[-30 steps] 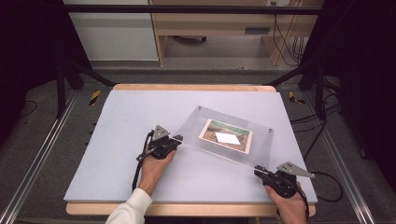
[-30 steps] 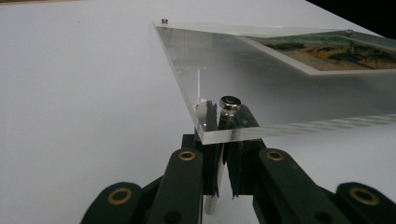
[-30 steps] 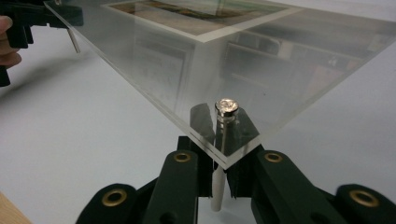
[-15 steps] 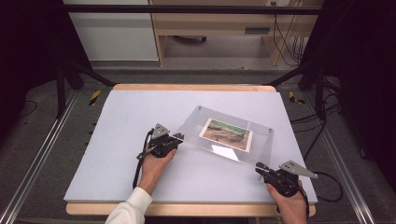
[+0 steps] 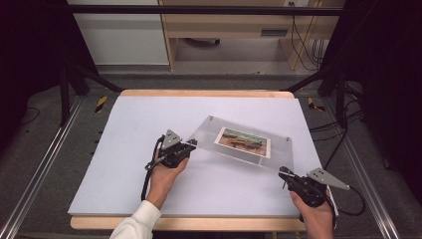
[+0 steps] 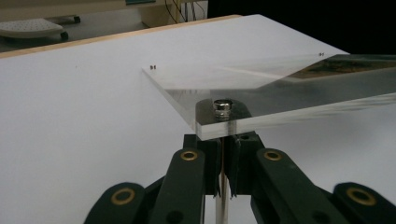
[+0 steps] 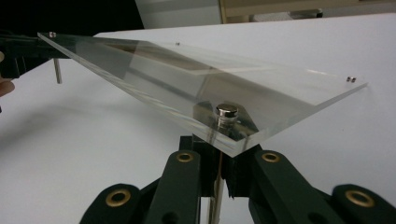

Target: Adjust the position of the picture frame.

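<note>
A clear acrylic photo frame (image 5: 278, 152) with a landscape photo (image 5: 243, 141) in its middle hangs tilted above the white table top (image 5: 124, 149). My left gripper (image 5: 191, 144) is shut on a thin metal pin (image 6: 223, 196) under the frame's left corner, below a bolt head (image 6: 222, 108). My right gripper (image 5: 282, 173) is shut on the pin (image 7: 215, 186) under the near right corner, below another bolt head (image 7: 226, 111). In the right gripper view the frame (image 7: 289, 88) slopes up toward the left gripper (image 7: 16, 53) at the far left.
The white top lies on a wooden table (image 5: 199, 93) with metal rails (image 5: 45, 164) along both sides. A cabinet (image 5: 119, 35) and a wooden shelf (image 5: 234, 25) stand beyond the far edge. Cables (image 5: 343, 134) trail at the right.
The frame's tilt has shifted a little, so the bright glare that covered the photo is gone. Both grippers keep their hold at nearly the same places.
</note>
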Available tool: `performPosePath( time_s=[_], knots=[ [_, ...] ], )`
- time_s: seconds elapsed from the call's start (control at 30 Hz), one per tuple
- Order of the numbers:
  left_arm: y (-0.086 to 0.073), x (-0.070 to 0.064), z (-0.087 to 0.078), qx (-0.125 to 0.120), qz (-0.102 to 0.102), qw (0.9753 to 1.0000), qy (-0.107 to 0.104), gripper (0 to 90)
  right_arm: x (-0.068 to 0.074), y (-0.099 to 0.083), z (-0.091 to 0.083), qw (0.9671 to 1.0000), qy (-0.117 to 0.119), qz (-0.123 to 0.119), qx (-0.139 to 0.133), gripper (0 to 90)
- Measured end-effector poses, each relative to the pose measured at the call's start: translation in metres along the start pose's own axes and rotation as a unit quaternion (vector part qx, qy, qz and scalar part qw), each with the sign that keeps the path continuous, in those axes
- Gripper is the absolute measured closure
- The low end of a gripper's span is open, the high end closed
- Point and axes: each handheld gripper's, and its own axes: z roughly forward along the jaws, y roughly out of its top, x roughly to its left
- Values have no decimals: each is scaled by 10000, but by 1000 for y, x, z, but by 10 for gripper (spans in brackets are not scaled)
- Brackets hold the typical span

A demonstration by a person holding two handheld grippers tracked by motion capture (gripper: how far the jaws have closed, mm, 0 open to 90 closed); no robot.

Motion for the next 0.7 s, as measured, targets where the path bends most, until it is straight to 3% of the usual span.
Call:
performPosePath(
  time_s=[0.23, 0.7],
  knots=[
    [6, -2, -14, -198, 30, 9998, 21, 842, 2, 10, -3, 9999, 73, -61, -102, 836],
    [14, 12, -67, -638, -75, 9967, 503, 843, 28, 41, 18, 9981, 447, -335, -252, 834]
  ],
)
